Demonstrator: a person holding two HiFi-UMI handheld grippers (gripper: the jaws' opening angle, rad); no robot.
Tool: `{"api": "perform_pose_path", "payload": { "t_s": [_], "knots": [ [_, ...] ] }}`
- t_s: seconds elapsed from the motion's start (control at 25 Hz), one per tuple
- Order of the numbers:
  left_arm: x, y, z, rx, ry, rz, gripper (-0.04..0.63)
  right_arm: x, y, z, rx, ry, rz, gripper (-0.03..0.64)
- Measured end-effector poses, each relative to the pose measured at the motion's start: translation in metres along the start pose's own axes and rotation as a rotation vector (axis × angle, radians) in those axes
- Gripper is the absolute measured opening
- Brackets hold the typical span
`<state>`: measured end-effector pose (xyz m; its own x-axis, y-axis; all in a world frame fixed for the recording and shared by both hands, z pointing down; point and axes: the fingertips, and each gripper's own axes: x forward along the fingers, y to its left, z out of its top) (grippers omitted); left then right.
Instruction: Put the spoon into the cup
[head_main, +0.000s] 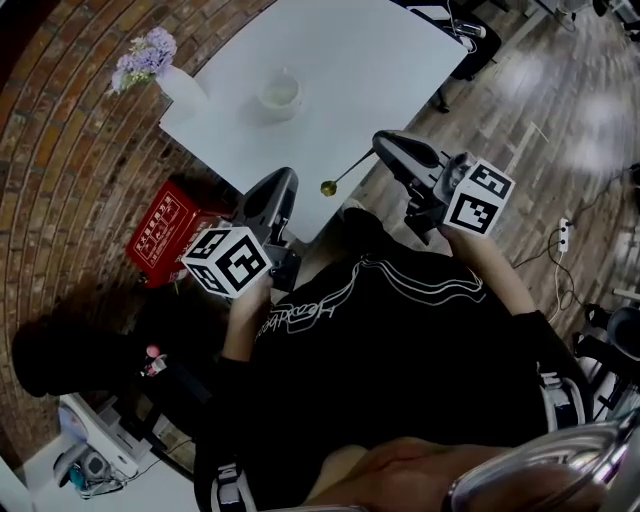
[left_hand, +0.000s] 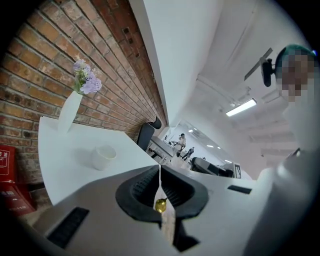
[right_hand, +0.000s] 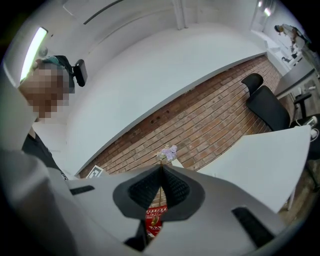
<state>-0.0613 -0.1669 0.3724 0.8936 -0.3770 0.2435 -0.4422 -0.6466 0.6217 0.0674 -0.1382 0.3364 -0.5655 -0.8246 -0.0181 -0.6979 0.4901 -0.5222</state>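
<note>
A thin spoon (head_main: 345, 175) with a small gold bowl sticks out leftward and downward from my right gripper (head_main: 381, 144), which is shut on its handle. In the right gripper view the spoon (right_hand: 155, 214) hangs in the slit under the closed jaws of the right gripper (right_hand: 161, 168). The white cup (head_main: 280, 95) stands on the white table (head_main: 350, 50), well beyond both grippers. My left gripper (head_main: 288, 178) is shut and holds nothing, just left of the spoon's bowl. In its own view the left gripper (left_hand: 160, 170) has the gold bowl (left_hand: 160, 205) showing through its slit, and the cup (left_hand: 103, 156) lies ahead to the left.
A white vase of purple flowers (head_main: 180, 88) stands at the table's left corner, by a brick wall. A red box (head_main: 165, 232) sits on the floor below that corner. A black chair (head_main: 470, 40) stands at the table's far side. Both grippers hang off the table's near edge.
</note>
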Motion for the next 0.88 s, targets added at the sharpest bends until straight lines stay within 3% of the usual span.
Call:
{"api": "perform_pose_path", "payload": {
  "t_s": [0.48,0.88],
  "knots": [
    [0.051,0.067,0.065,-0.045,-0.051,0.104,0.011,0.097,-0.076,0.048,0.031,0.041,0.095,-0.003],
    [0.076,0.113,0.095,-0.092,-0.076,0.163,0.011,0.166,-0.123,0.068,0.018,0.070,0.109,-0.002]
  ]
}}
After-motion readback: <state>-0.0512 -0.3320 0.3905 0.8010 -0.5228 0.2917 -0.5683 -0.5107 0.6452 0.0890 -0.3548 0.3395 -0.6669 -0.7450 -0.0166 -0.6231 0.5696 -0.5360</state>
